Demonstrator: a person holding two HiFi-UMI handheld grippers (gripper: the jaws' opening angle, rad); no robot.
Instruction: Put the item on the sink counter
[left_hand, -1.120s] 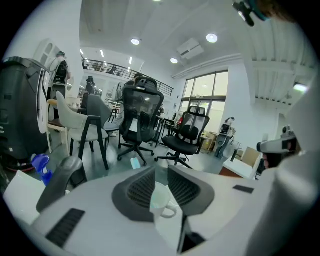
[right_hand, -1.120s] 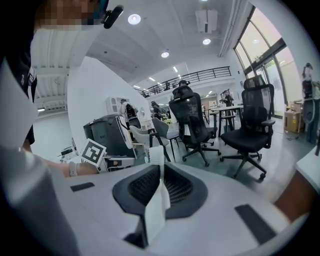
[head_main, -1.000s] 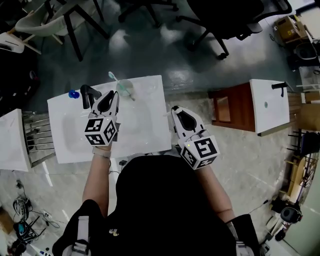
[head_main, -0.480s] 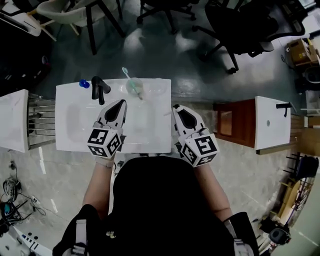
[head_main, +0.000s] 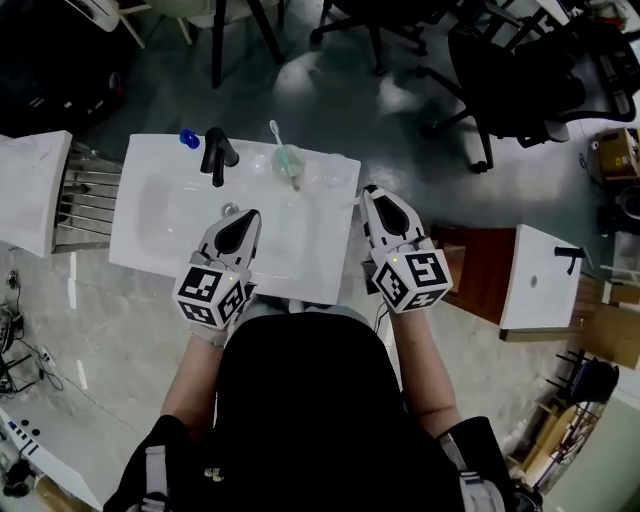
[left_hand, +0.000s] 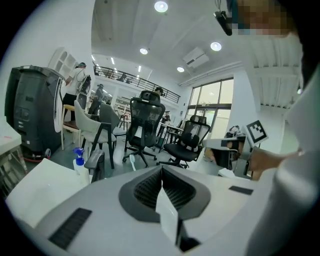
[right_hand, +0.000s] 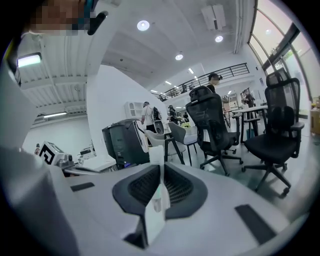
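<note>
A clear cup (head_main: 288, 162) with a toothbrush in it stands on the white sink counter (head_main: 320, 240), at the back, right of the black faucet (head_main: 218, 152). My left gripper (head_main: 246, 216) hangs over the basin in front of the cup and apart from it; it is shut and empty (left_hand: 161, 170). My right gripper (head_main: 374, 192) is at the counter's right edge. In the right gripper view its jaws (right_hand: 159, 167) are shut on a thin white strip (right_hand: 155, 156) with a green patch, which sticks out past the tips.
A blue-topped bottle (head_main: 189, 138) stands left of the faucet. Another white counter (head_main: 30, 190) is at the left and a wooden stand with a white sink (head_main: 535, 280) at the right. Office chairs (head_main: 520, 80) stand beyond.
My left gripper has drawn back from the cup and faucet toward the counter's near edge. The right gripper keeps its place at the counter's right edge. The head view has shifted.
</note>
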